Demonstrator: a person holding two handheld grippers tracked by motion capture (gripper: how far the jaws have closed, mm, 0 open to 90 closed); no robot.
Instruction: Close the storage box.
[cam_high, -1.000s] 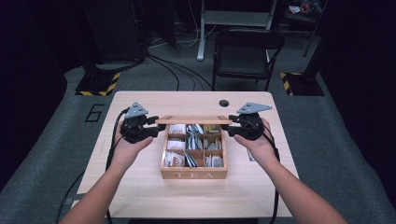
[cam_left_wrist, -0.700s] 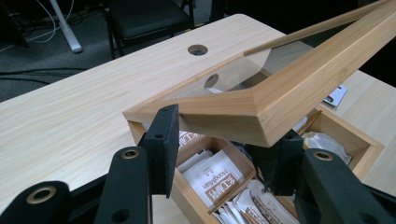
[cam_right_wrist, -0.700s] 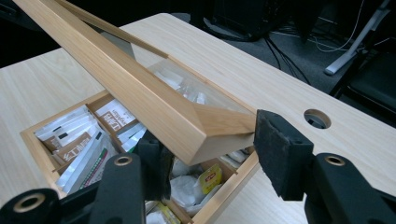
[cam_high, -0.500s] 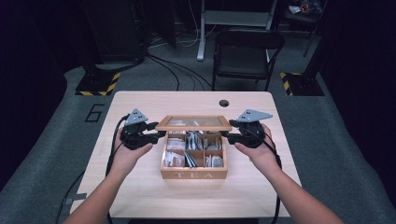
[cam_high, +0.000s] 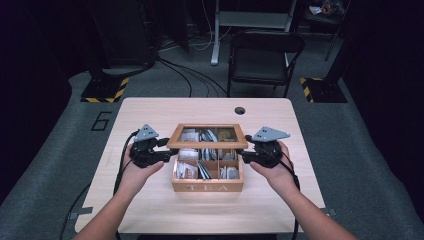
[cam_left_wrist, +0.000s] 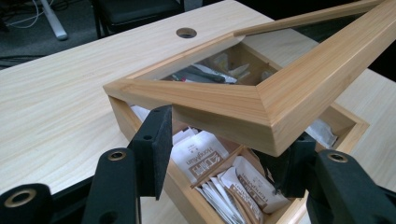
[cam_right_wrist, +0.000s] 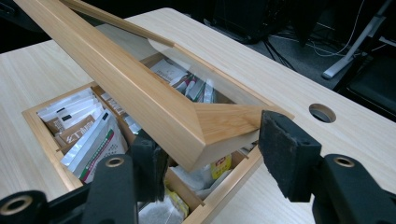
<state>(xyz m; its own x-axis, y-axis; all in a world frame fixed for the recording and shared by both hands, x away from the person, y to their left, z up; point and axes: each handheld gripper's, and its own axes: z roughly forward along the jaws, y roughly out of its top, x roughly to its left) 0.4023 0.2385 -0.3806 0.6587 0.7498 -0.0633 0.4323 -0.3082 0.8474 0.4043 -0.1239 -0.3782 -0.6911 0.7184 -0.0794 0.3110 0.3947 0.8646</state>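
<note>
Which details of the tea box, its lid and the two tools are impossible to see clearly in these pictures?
- Hinge side of the lid: hidden in the high view by the lid's own frame.
- Back compartments of the tea box: covered by the lid in the high view.
- Tea packets: most print is too small to read in the left gripper view.
- Left tool: its right pad sits partly behind the lid corner.
- Right tool: its left pad is partly behind the lid corner.

One tea box, one lid, two claws, perhaps six compartments.
</note>
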